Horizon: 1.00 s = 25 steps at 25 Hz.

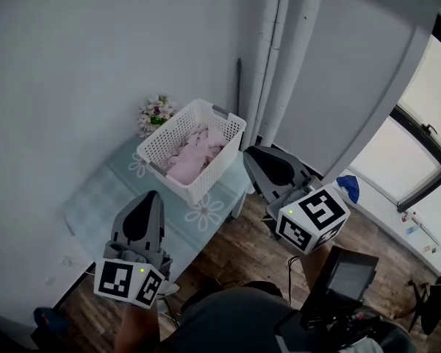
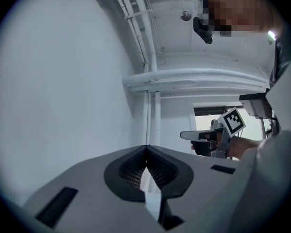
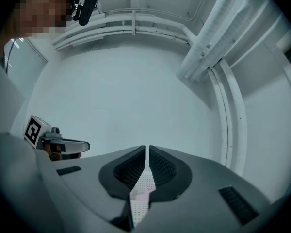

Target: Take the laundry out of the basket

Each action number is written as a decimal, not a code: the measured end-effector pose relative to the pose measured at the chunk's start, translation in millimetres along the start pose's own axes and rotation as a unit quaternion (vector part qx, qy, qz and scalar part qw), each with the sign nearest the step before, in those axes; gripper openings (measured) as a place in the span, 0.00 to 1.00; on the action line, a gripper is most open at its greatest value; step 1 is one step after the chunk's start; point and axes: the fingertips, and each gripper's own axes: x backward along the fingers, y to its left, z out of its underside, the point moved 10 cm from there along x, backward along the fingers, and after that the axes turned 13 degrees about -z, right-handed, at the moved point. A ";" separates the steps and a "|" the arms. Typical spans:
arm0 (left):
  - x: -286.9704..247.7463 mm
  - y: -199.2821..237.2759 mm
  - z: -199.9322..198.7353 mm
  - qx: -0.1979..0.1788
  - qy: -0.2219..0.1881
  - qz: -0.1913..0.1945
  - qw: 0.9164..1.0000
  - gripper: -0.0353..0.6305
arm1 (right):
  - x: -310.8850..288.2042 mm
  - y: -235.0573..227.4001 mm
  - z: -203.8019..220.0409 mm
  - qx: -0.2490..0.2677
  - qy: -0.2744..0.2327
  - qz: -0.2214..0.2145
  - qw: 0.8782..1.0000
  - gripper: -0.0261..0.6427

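Head view: left gripper (image 1: 151, 195) covers near part of table (image 1: 95, 204); we cannot see table edge there. Laundry (image 1: 195, 153) hides bottom of basket (image 1: 206, 179); we cannot count pieces. Basket blocks part of flower bunch (image 1: 156, 112) and lower end of dark rod (image 1: 239, 87). Blue object (image 1: 350, 187) by right gripper (image 1: 248, 154) too small; we cannot name it. Bits on window ledge (image 1: 397, 223) too small to tell. Gripper views: own housings block everything below; we get only sliver of basket through jaw slit.

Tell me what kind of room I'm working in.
Probably a plain indoor utility corner, home or lab, I can't tell which: a basket of pink laundry on a small table, exposed pipes, wood floor.
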 end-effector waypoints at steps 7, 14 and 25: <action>-25.4 19.7 2.5 0.002 0.008 -0.023 1.000 0.07 | -34.9 -28.4 -3.9 0.014 0.003 -0.030 0.999 0.07; -59.8 25.6 6.8 -0.013 0.019 -0.052 0.998 0.07 | -75.2 -76.2 1.3 0.030 0.010 -0.091 0.995 0.24; -127.7 33.3 -7.8 -0.020 0.006 -0.155 0.988 0.07 | -159.5 -163.7 -0.9 0.078 0.026 -0.240 0.967 0.39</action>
